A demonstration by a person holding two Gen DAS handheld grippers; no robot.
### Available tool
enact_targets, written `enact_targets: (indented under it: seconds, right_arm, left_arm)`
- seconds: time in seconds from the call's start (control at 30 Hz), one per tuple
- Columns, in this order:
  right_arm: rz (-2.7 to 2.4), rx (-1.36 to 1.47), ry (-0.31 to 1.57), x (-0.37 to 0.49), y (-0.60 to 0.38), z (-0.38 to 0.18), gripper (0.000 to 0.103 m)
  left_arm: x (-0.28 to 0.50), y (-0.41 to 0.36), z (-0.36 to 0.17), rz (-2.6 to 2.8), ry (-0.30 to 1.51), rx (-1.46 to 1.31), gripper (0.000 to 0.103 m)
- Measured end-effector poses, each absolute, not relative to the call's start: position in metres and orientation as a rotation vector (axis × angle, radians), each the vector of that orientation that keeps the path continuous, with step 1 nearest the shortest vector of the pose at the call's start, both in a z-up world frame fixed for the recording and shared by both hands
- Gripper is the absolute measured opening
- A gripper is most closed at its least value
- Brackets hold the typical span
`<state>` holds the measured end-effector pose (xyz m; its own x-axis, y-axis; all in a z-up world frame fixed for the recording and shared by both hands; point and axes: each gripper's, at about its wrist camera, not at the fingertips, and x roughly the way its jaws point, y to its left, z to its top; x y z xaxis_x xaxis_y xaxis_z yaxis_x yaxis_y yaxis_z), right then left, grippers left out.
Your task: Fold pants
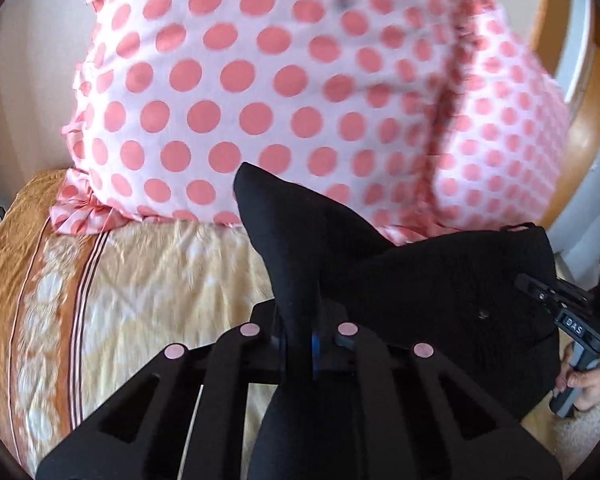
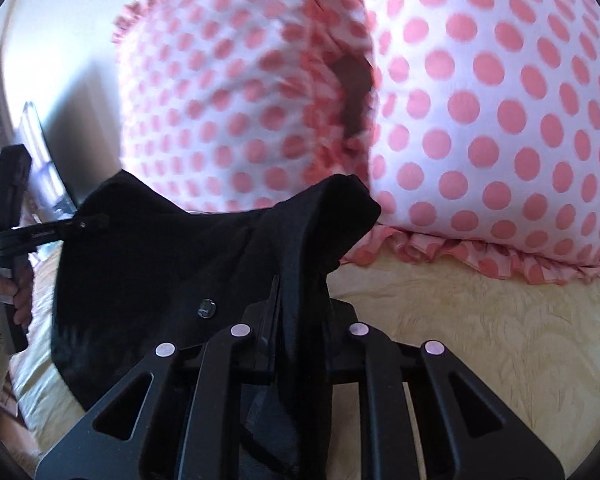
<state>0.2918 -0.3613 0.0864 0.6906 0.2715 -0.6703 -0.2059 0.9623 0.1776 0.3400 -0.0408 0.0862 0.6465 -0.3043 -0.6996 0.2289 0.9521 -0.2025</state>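
Observation:
The black pants [image 1: 440,304] hang stretched between my two grippers above the bed. My left gripper [image 1: 300,344] is shut on one corner of the pants, and a point of black cloth sticks up past its fingers. My right gripper [image 2: 296,320] is shut on the other corner of the pants [image 2: 172,264]; a dark button [image 2: 207,305] shows on the cloth. Each gripper also appears at the edge of the other's view: the right one [image 1: 532,284] and the left one [image 2: 96,222], both clamped on the cloth.
Two white pillows with pink polka dots [image 1: 260,92] [image 2: 480,120] stand close behind the pants. The bed has a yellow and orange patterned cover [image 1: 132,280] [image 2: 480,320]. A wooden headboard curve [image 1: 588,128] is at the right. A hand [image 2: 4,292] holds the left gripper's handle.

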Motion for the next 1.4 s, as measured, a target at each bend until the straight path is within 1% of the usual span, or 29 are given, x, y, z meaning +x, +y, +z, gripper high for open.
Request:
enact_targets:
  seconds: [0.1, 0.17, 0.2, 0.23, 0.27, 0.3, 0.33, 0.37, 0.4, 0.43, 0.47, 0.5, 0.53, 0.57, 0.63, 0.8, 0.87, 0.9, 0.97, 1.0, 1.07, 1.13, 1.27, 1.3, 1.33, 1.37, 1.4]
  right_arm:
    - [0.212, 0.099, 0.874, 0.317, -0.366, 0.057, 0.016]
    - [0.179, 0.132, 0.95, 0.324, -0.371, 0.04, 0.017]
    - [0.169, 0.153, 0.954, 0.324, -0.372, 0.038, 0.018]
    - [0.156, 0.147, 0.954, 0.324, -0.372, 0.039, 0.023]
    - [0.131, 0.118, 0.958, 0.324, -0.369, 0.039, 0.026]
    - [0.113, 0.102, 0.956, 0.323, -0.367, 0.039, 0.034]
    - [0.095, 0.091, 0.954, 0.322, -0.367, 0.04, 0.045]
    - [0.079, 0.088, 0.955, 0.321, -0.369, 0.041, 0.051]
    - [0.028, 0.093, 0.943, 0.314, -0.376, 0.046, 0.06]
    - [-0.002, 0.101, 0.925, 0.305, -0.38, 0.051, 0.061]
    - [-0.048, 0.114, 0.883, 0.292, -0.387, 0.062, 0.061]
    - [-0.078, 0.108, 0.845, 0.282, -0.39, 0.071, 0.061]
    - [-0.077, 0.098, 0.805, 0.27, -0.389, 0.08, 0.061]
    - [-0.05, 0.089, 0.773, 0.257, -0.388, 0.086, 0.061]
    - [0.04, 0.047, 0.752, 0.234, -0.368, 0.094, 0.061]
    - [0.179, -0.025, 0.798, 0.203, -0.321, 0.086, 0.062]
    - [0.189, -0.05, 0.828, 0.204, -0.309, 0.08, 0.066]
    - [0.177, -0.085, 0.854, 0.203, -0.303, 0.074, 0.07]
    - [0.14, -0.145, 0.953, 0.209, -0.293, 0.055, 0.072]
    - [0.133, -0.151, 0.962, 0.209, -0.291, 0.048, 0.074]
    - [0.117, -0.133, 0.957, 0.209, -0.292, 0.047, 0.075]
    - [0.113, -0.118, 0.967, 0.211, -0.293, 0.047, 0.078]
    - [0.107, -0.026, 0.933, 0.203, -0.303, 0.052, 0.08]
    - [0.098, 0.004, 0.911, 0.193, -0.305, 0.056, 0.084]
    - [0.093, 0.033, 0.885, 0.184, -0.307, 0.061, 0.093]
    - [0.088, 0.056, 0.86, 0.173, -0.307, 0.066, 0.097]
    - [0.07, 0.072, 0.831, 0.159, -0.307, 0.071, 0.099]
  left_arm:
    - [0.37, -0.047, 0.056, -0.269, 0.896, -0.056, 0.009]
    - [0.379, -0.049, 0.037, -0.245, 0.951, -0.06, 0.014]
    - [0.381, -0.048, 0.03, -0.232, 0.96, -0.071, 0.02]
    - [0.381, -0.046, 0.027, -0.22, 0.945, -0.081, 0.026]
    - [0.382, -0.046, 0.026, -0.207, 0.943, -0.081, 0.028]
    - [0.383, -0.045, 0.027, -0.198, 0.942, -0.084, 0.033]
    - [0.383, -0.044, 0.029, -0.191, 0.94, -0.088, 0.036]
    - [0.38, -0.041, 0.034, -0.182, 0.933, -0.092, 0.037]
    - [0.373, -0.038, 0.042, -0.158, 0.912, -0.08, 0.04]
    - [0.366, -0.035, 0.049, -0.136, 0.888, -0.064, 0.049]
    - [0.352, -0.032, 0.06, -0.103, 0.843, -0.032, 0.056]
    - [0.339, -0.031, 0.069, -0.081, 0.807, -0.007, 0.07]
    - [0.319, -0.033, 0.079, -0.07, 0.77, 0.023, 0.076]
    - [0.304, -0.036, 0.084, -0.093, 0.757, 0.03, 0.077]
    - [0.275, -0.047, 0.088, -0.179, 0.757, 0.023, 0.085]
    - [0.217, -0.087, 0.07, -0.333, 0.802, 0.038, 0.086]
    - [0.21, -0.102, 0.056, -0.358, 0.83, 0.084, 0.087]
    - [0.211, -0.108, 0.048, -0.363, 0.858, 0.106, 0.087]
    - [0.216, -0.111, 0.029, -0.349, 0.934, 0.121, 0.087]
    - [0.217, -0.111, 0.022, -0.347, 0.951, 0.102, 0.089]
    - [0.218, -0.111, 0.02, -0.341, 0.93, 0.081, 0.091]
    - [0.22, -0.113, 0.02, -0.339, 0.924, 0.068, 0.096]
    - [0.209, -0.105, 0.028, -0.294, 0.883, 0.041, 0.096]
    - [0.199, -0.099, 0.033, -0.284, 0.86, 0.034, 0.096]
    - [0.191, -0.093, 0.037, -0.273, 0.842, 0.028, 0.099]
    - [0.18, -0.085, 0.042, -0.253, 0.825, 0.02, 0.101]
    - [0.173, -0.079, 0.044, -0.239, 0.819, 0.012, 0.101]
